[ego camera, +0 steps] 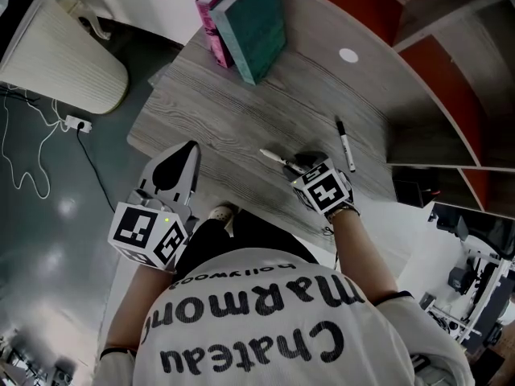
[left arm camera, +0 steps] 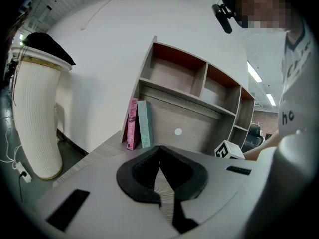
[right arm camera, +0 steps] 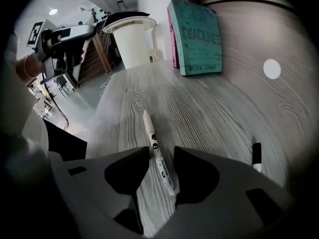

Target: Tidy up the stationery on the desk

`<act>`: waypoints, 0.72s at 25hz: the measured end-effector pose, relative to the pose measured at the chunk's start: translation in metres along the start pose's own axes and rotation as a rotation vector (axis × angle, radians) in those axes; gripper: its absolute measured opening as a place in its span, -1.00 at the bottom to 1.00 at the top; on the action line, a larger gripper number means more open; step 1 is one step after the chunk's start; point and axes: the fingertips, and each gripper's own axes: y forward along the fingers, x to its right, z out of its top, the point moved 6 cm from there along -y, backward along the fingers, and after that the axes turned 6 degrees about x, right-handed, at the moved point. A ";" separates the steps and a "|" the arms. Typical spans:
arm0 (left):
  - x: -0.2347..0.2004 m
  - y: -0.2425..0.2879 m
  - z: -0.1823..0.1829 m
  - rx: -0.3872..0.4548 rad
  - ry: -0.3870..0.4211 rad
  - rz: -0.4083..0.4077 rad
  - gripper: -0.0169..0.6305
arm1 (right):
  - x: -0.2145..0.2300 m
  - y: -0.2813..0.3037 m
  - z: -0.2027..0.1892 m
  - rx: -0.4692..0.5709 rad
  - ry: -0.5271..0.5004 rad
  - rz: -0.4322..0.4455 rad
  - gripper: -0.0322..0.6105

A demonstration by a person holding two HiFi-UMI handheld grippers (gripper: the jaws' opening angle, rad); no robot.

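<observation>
The left gripper (ego camera: 187,153) hangs clenched and empty by the front edge of the grey wood-grain bench (ego camera: 241,119) — idle, apparently. Right of it, a slim white pen (right arm camera: 152,136) lies flat on the bench between the right gripper's (right arm camera: 160,152) released jaws — lined up for a pinch. Farther right lies a black-capped white marker (ego camera: 345,145).

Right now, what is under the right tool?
A white pen lies on the wooden desk between the open jaws of the right tool, not gripped. Nothing else shows there; the desk beneath the tool's body is covered.
</observation>
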 end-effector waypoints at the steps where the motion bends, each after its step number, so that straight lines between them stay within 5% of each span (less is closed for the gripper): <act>1: 0.000 -0.001 0.000 0.002 0.001 -0.001 -0.90 | 0.000 0.000 0.000 -0.002 0.002 0.000 -0.37; 18: -0.006 -0.011 0.001 0.003 -0.002 0.000 -0.90 | -0.005 0.000 0.003 -0.055 0.039 -0.019 -0.49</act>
